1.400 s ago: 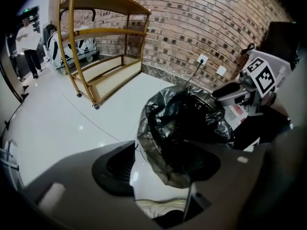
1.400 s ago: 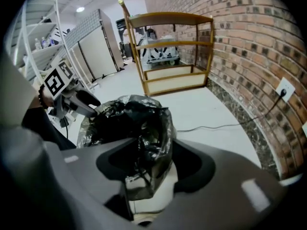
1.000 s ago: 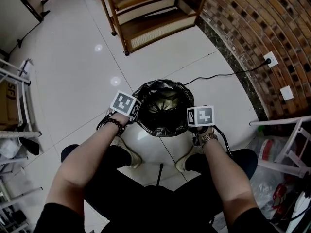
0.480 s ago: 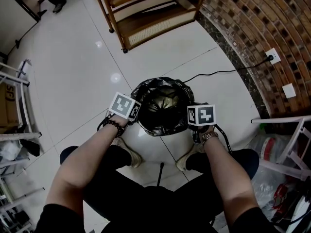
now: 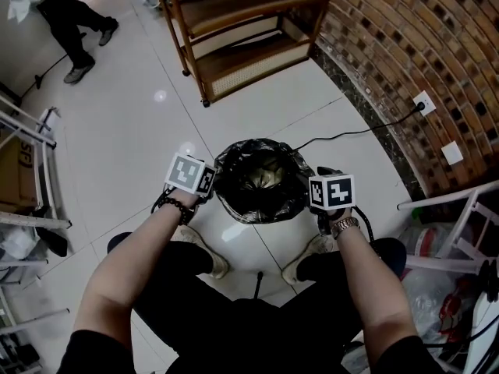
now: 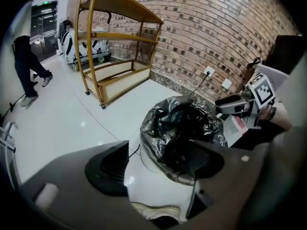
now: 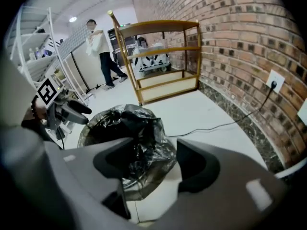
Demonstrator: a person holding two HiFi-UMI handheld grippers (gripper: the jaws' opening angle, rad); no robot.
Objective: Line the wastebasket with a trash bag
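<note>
A round wastebasket (image 5: 261, 179) stands on the white floor between my feet, with a black trash bag (image 6: 184, 128) spread inside it and folded over its rim. My left gripper (image 5: 207, 184) hangs just off the left side of the rim, and my right gripper (image 5: 321, 179) just off the right side. Both sets of jaws have just been opening and now stand wide. In the left gripper view the left gripper (image 6: 158, 169) frames the bag without touching it. The right gripper (image 7: 153, 164) likewise has nothing pressed between its pads above the bag (image 7: 127, 138).
A wooden shelf cart (image 5: 234, 29) stands behind the bin and a curved brick wall (image 5: 405, 45) runs at the right, with a socket (image 5: 425, 102) and a black cord (image 5: 351, 127) across the floor. White frames (image 5: 460, 216) are at the right, a rack (image 5: 31, 131) at the left. A person (image 5: 66, 22) stands far left.
Both grippers have lifted off the bin's rim and drawn slightly apart, with their jaws now wide. A person has walked into the upper left of the head view.
</note>
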